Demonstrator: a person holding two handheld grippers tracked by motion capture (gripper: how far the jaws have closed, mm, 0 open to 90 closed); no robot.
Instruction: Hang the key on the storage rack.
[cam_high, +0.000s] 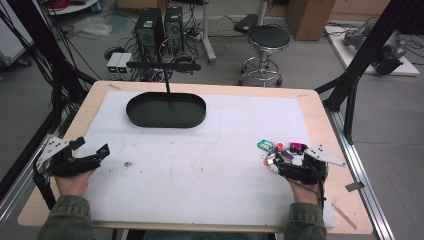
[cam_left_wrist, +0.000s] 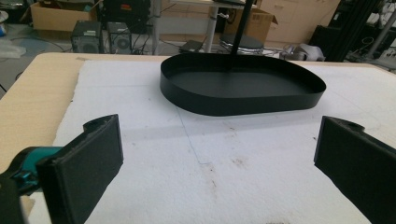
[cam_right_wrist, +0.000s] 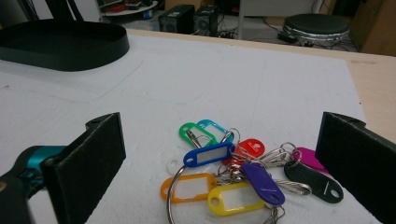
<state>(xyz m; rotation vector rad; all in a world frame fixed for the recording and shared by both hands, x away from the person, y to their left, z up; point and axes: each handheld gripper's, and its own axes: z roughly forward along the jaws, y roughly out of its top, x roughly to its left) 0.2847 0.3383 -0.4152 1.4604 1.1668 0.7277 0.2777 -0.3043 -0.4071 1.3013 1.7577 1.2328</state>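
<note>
The light, loose, jangly bunch of key tags (cam_right_wrist: 233, 175), at 12 o'clock between the right gripper's (cam_right_wrist: 219, 163) wide-open, empty jaws, is best pinched at its stiff metal ring (cam_right_wrist: 173, 196).

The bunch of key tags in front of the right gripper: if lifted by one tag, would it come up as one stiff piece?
Probably not. The key tags hang loosely on a metal ring, so they would likely dangle and swing. The plastic tags look light, and may slip between the open right gripper jaws.
</note>
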